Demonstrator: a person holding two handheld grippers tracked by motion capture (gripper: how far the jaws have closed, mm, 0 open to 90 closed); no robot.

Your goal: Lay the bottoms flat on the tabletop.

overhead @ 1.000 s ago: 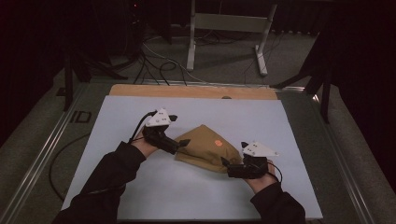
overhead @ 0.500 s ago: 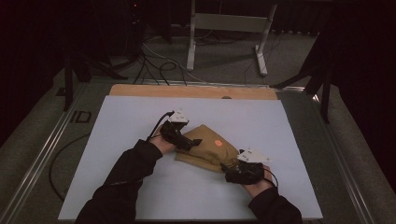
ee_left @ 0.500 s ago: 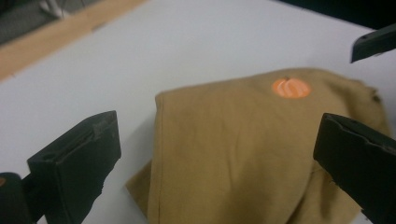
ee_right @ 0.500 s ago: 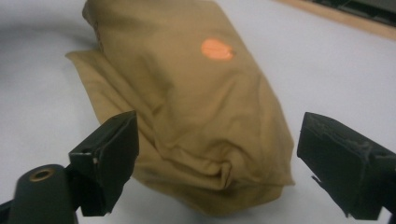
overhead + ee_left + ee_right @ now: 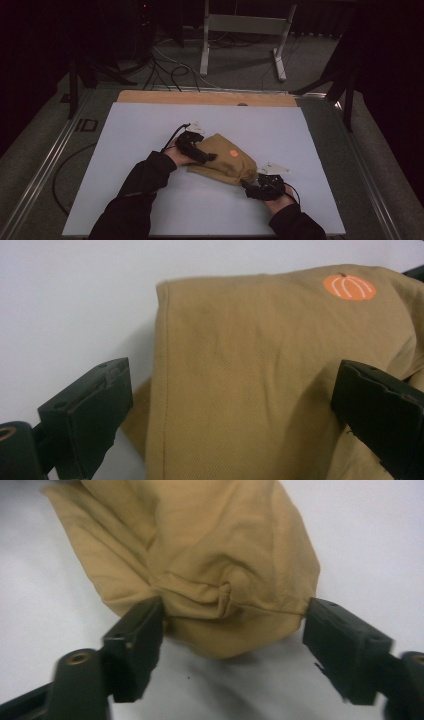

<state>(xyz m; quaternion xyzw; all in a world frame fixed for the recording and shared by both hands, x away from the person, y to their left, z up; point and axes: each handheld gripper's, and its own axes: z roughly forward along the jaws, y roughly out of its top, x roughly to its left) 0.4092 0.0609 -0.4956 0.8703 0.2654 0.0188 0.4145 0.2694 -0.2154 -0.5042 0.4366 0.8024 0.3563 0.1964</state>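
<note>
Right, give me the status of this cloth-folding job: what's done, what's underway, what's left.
Done: the tan cotton garment with the orange pumpkin patch already lies bunched into a compact folded bundle on the white table sheet. Underway: the left gripper is open, straddling a stitched folded edge; the right gripper is open around the puckered end, neither clamped. Left: probably gripping and tidying the lumpy bundle into a flat fold.

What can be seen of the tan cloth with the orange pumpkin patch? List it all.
The tan folded cotton-looking cloth lies bunched on the white table sheet, with a stitched hem along one edge and a small orange pumpkin patch on top. Its near end is gathered into creases. The left gripper and the right gripper each straddle an end, fingers open at either side of the fabric.
</note>
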